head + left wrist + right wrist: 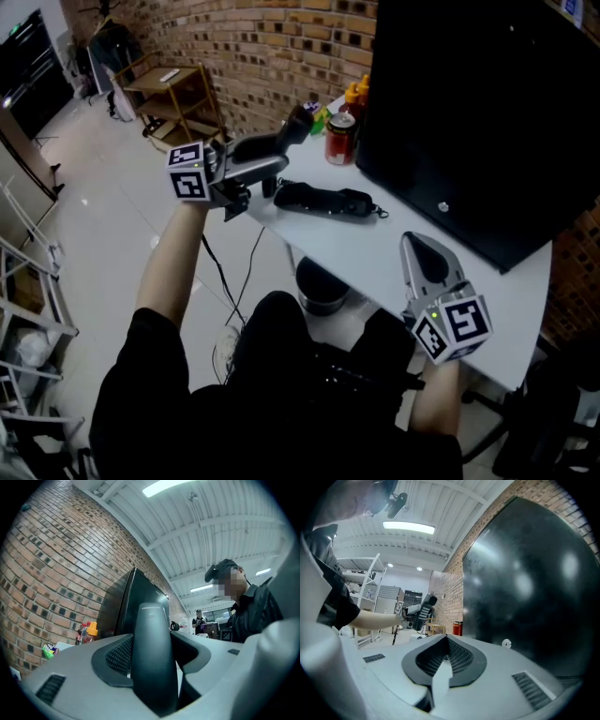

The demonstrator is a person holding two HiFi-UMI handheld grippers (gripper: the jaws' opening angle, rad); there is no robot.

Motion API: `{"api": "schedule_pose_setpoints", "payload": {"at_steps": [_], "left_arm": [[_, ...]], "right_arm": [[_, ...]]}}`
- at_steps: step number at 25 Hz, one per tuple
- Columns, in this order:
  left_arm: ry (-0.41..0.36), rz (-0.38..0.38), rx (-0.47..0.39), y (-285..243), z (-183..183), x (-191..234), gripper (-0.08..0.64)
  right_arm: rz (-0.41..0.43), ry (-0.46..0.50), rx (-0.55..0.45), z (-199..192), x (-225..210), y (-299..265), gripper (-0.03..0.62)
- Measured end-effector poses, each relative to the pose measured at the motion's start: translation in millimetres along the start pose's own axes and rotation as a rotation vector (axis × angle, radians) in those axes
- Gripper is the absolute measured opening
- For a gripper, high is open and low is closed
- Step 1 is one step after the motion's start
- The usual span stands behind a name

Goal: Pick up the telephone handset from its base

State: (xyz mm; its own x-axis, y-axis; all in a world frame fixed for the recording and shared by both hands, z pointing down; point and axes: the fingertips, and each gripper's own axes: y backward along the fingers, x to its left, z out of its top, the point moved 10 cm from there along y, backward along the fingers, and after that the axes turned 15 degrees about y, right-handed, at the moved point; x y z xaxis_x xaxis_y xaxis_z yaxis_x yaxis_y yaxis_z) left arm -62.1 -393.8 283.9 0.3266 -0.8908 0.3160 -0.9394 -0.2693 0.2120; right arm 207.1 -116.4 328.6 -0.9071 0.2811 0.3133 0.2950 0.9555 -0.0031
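Since my left gripper (265, 161) jaws clamp the handset (151, 634) up at ten o'clock from the base (323, 200), lifting looks done, right gripper (418, 244) jaws together.

Brick wall (272, 47) behind white table (375, 253); pale tiled floor (112, 211).

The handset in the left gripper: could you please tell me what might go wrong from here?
1. The left gripper clamps the handset towards one end, and much of it sticks out past the jaws, so it might pivot or slip.
2. The handset's free end hangs close to the red can and the yellow bottles; a swing that way could knock them over.
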Motion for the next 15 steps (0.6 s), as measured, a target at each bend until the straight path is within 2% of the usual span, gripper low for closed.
{"api": "schedule_pose_setpoints", "payload": {"at_steps": [8,15], "left_arm": [[-0.011,0.002,0.021,-7,1,-6,0.258],[-0.030,0.013,0.082,-13,-1,-5,0.258]], "right_arm": [[-0.006,-0.011,0.001,1,3,10,0.008],[-0.005,-0.038,-0.015,-1,1,11,0.008]]}}
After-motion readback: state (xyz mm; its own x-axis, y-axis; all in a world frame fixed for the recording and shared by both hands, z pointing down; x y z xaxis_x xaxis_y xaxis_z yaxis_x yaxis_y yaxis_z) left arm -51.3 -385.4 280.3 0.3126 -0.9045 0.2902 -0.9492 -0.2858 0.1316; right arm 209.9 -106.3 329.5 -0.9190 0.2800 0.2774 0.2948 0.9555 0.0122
